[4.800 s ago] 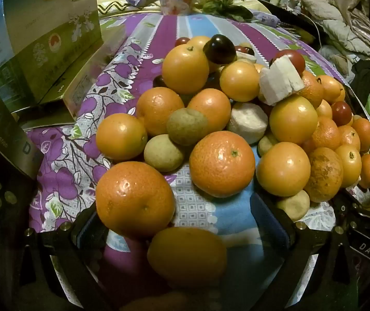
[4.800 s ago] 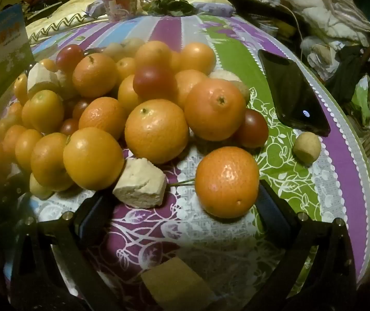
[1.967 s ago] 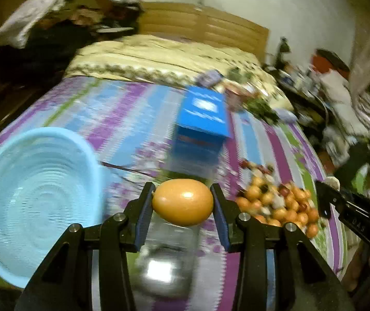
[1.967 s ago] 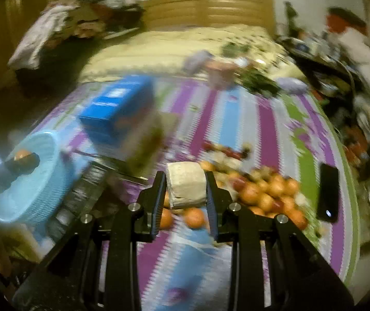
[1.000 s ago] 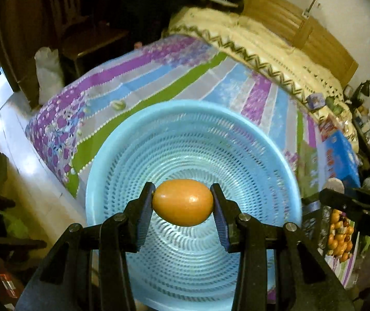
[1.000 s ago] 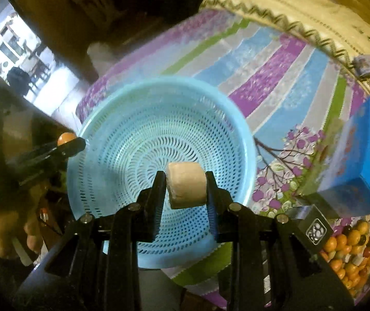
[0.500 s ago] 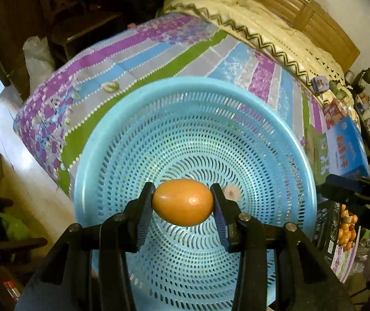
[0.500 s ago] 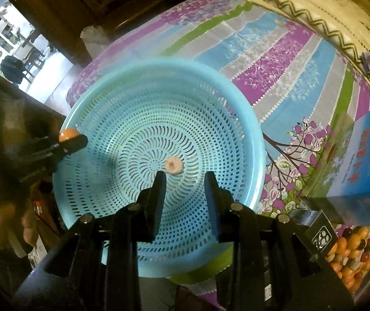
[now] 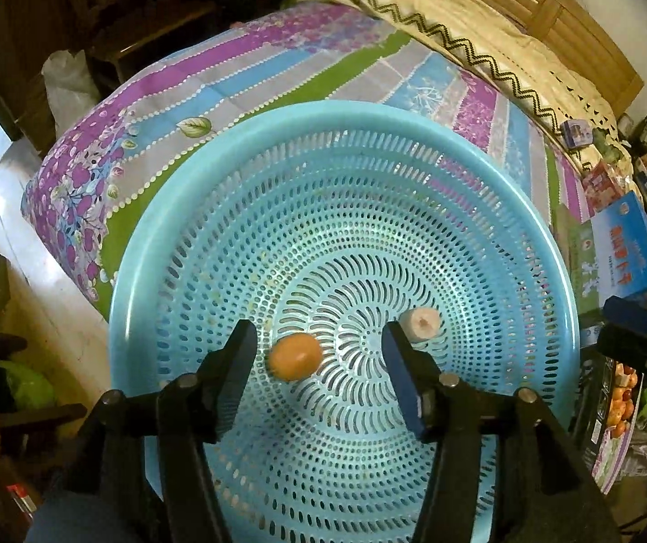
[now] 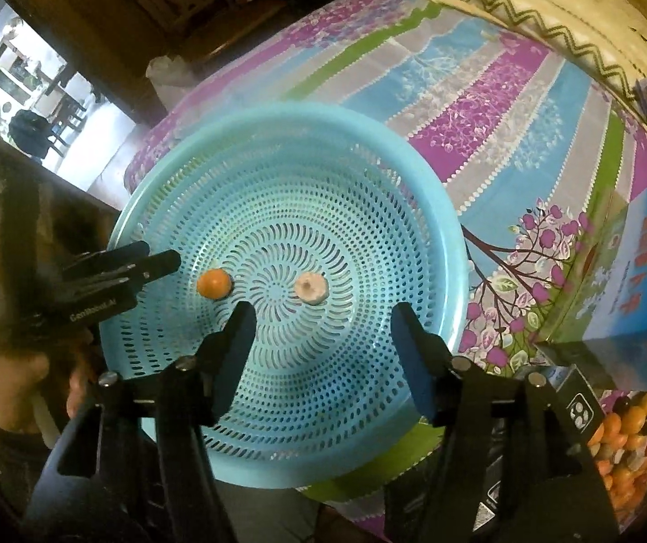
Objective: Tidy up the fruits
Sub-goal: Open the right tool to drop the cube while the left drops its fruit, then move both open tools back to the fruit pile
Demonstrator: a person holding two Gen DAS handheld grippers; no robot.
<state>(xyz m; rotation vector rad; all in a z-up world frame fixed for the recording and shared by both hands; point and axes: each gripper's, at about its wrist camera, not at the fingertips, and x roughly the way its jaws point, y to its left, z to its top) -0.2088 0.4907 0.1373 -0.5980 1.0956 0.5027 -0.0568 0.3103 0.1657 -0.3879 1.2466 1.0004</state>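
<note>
L gripper (image 9: pixel 318 353): fingers apart, jaws have just been opening; nothing clamped. Orange fruit (image 9: pixel 296 356) shows in the gap between the fingers but lies free of both pads, on the basket floor, slightly blurred.

R gripper (image 10: pixel 323 330): fingers apart, jaws just opened as well; nothing between them, only basket mesh below.

Fruits: small oval orange fruit, smooth skin, just off basket centre. Pale beige chunk (image 9: pixel 420 323), cut face up w/ pinkish core, sits on the other side of the centre. The two are near each other, not touching. In R wrist view the same pair: orange fruit (image 10: pixel 213 283) toward the L gripper (image 10: pixel 160 264), pale chunk (image 10: pixel 309 287) toward the box side.

Basket (image 9: pixel 414 126): round, light-blue perforated plastic, on the bed near its foot corner, rim overhanging the near edge of the bed.

Surroundings: striped purple/blue/green bedspread (image 10: pixel 481 104); blue carton (image 10: pixel 640 280) beside the basket; remaining fruit pile (image 10: pixel 626 443) past the carton, at frame edge. Nothing obstructs the basket opening except the two grippers above it.
</note>
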